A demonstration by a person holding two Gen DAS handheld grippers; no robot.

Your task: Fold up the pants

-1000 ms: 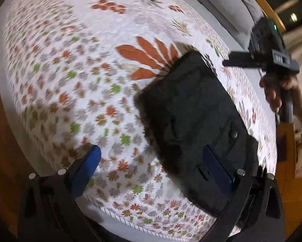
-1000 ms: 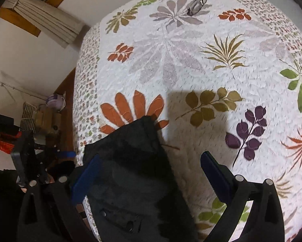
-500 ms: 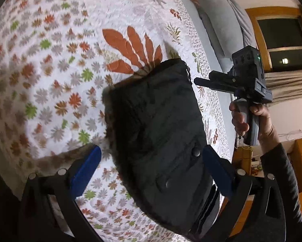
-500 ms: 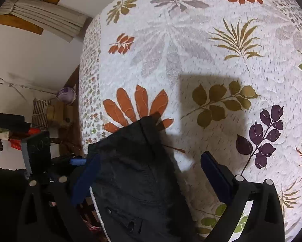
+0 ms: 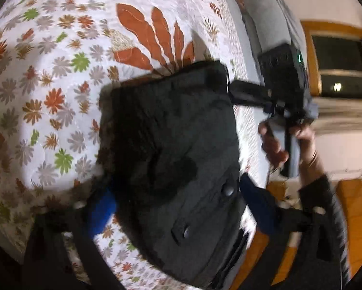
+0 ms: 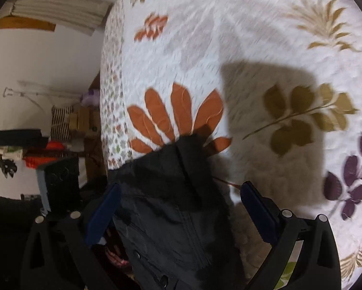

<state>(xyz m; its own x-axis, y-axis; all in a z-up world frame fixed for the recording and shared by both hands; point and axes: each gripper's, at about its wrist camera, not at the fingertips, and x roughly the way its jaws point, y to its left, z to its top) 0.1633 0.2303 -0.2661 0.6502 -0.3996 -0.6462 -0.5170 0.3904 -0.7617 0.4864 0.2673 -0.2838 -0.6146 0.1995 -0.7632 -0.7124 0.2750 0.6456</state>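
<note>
I see the folded black fabric pants [image 5: 176, 154] lying at the white leaf-patterned quilt's [image 5: 48, 72] edge; my left gripper [image 5: 176, 207] has just been closing around them, my right gripper [image 6: 178, 207] straddles them, fingers apart.

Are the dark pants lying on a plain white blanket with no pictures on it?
No, the dark pants lie on a white quilt printed with orange, olive and purple leaves.
</note>
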